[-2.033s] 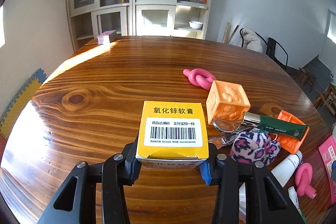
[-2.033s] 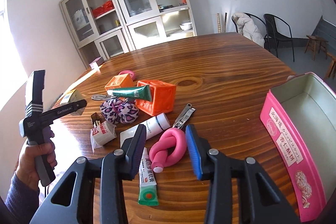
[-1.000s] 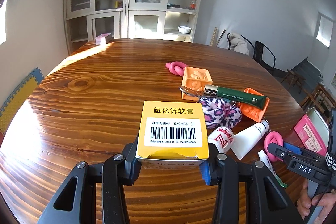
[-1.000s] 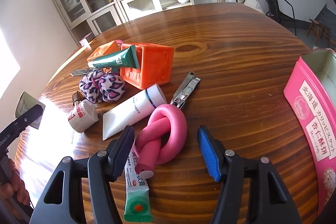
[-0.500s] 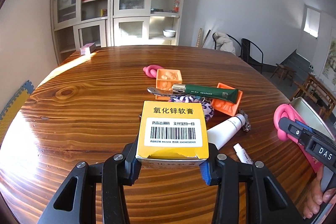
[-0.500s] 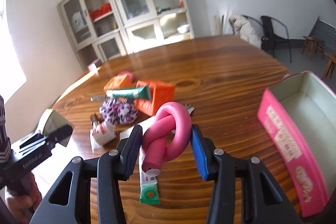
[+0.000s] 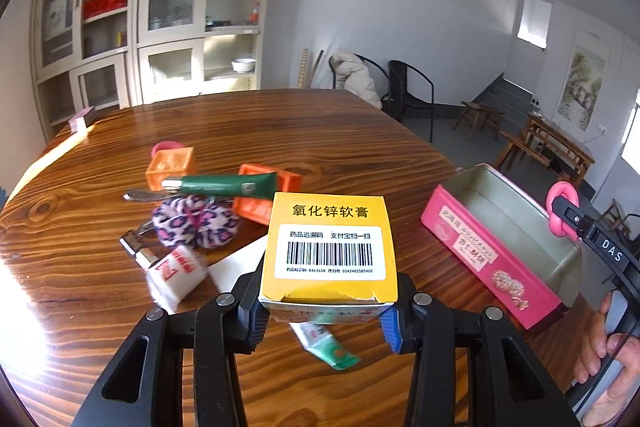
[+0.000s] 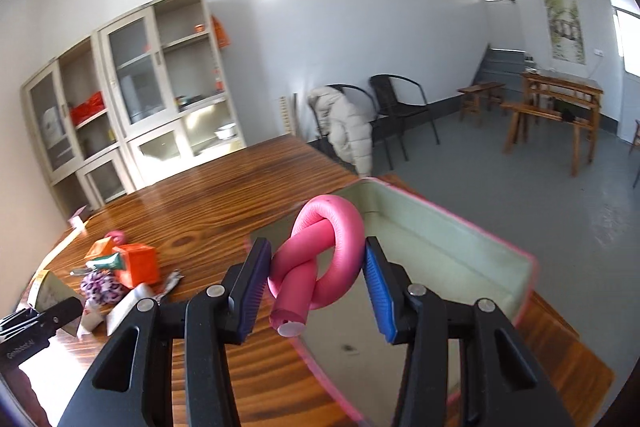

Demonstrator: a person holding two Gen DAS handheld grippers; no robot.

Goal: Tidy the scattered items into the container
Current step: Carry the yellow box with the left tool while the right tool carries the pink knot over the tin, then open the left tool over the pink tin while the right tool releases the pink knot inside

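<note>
Looks like the drop-off step. The right hand-held gripper [image 8: 316,273] is clamped on the knotted pink foam curler [image 8: 320,259], mid-frame right over the open pink tin [image 8: 460,251], so next it likely just needs to lower and let go. The left hand-held gripper [image 7: 326,311] is clamped on the yellow ointment box [image 7: 330,247], bottom center, with the tin at its right above the table [image 7: 280,131].

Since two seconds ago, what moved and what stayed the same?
The right gripper closed on the pink knotted tube, lifted it off the table and carried it over the pink tin. The left gripper still holds the yellow box.
</note>
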